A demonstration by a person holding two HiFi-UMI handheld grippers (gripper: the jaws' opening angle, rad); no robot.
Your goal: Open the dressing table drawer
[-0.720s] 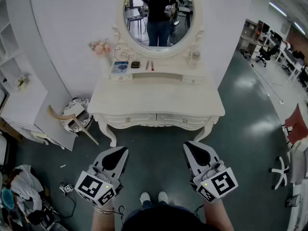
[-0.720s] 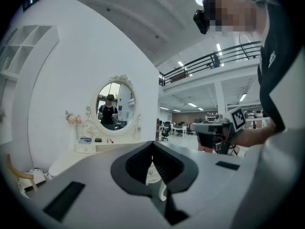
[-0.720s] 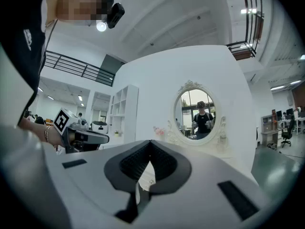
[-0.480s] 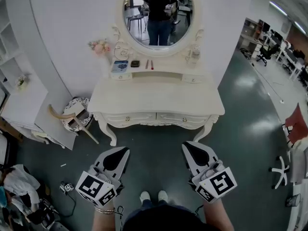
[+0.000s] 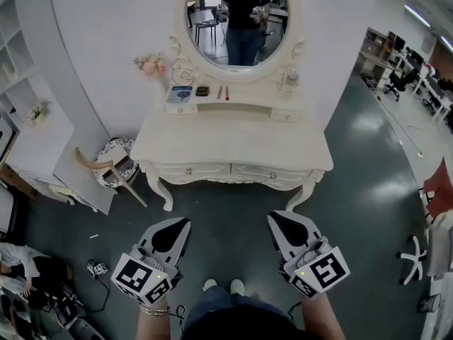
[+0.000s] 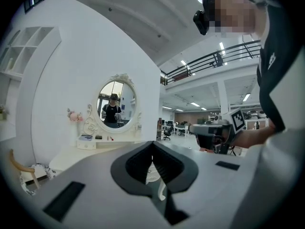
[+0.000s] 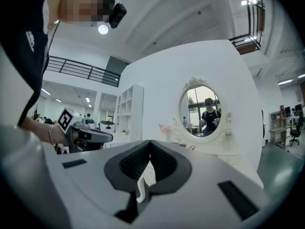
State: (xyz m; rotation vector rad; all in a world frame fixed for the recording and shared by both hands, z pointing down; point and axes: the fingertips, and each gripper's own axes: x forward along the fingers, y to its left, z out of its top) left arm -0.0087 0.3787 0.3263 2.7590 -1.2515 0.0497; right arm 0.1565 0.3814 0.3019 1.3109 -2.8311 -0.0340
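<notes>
I am holding my left tool (image 5: pixel 174 224) and right tool (image 5: pixel 277 218) level, each with its jaws pressed together on nothing, both pointing toward the closed drawers (image 5: pixel 188 171) of the worktop (image 5: pixel 233 144), well ahead of them.

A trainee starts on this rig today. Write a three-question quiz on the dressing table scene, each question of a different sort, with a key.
1. True or false: the left gripper is shut on a drawer knob.
2. Pick one. The two front drawers of the dressing table are: A) both closed; B) one pulled out; C) both pulled out.
3. Fill in: in the head view, the pink flowers stand to the ___ of the mirror.

Key: 1 false, it is shut on nothing and held well short of the table; 2 A; 3 left.
</notes>
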